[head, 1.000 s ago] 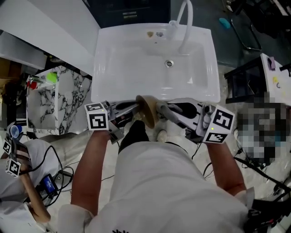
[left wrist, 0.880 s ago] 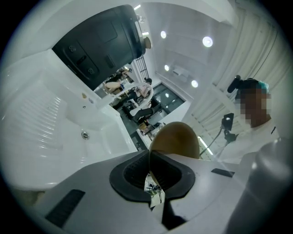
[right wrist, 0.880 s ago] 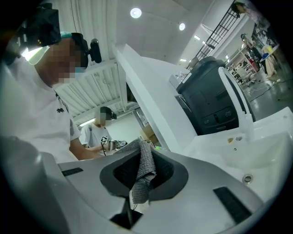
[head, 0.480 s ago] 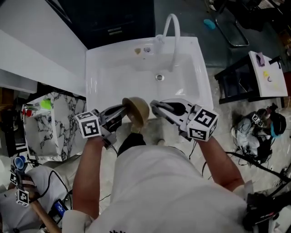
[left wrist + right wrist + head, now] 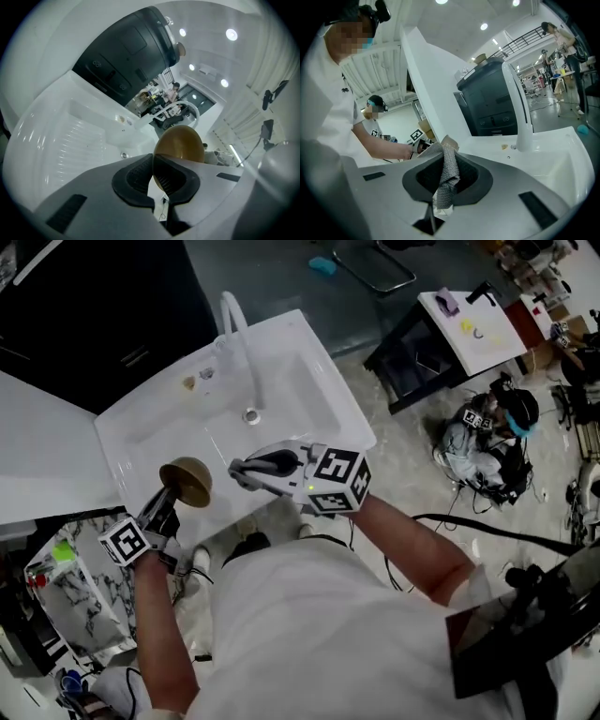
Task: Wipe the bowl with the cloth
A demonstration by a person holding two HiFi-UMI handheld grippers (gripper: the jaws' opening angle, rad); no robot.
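Note:
A brown bowl (image 5: 186,482) hangs on edge over the front left part of the white sink (image 5: 309,362). My left gripper (image 5: 165,509) is shut on its rim. In the left gripper view the bowl (image 5: 180,145) stands up past the jaws, which pinch its lower edge; the left gripper (image 5: 153,176) points along the basin. My right gripper (image 5: 240,468) is to the right of the bowl and a little apart from it, over the sink's front rim. It is shut on a grey knitted cloth (image 5: 449,176), which hangs down between the jaws of the right gripper (image 5: 447,180).
A white curved tap (image 5: 239,329) and the drain (image 5: 250,414) are at the sink's back. A marble-patterned box (image 5: 80,587) stands at the lower left. A black stand with a white top (image 5: 469,329), a person on the floor (image 5: 487,442) and cables lie to the right.
The head view has swung, so the sink now sits at the upper left. The bowl and left gripper have moved left, away from the right gripper's tip, which was against the bowl before.

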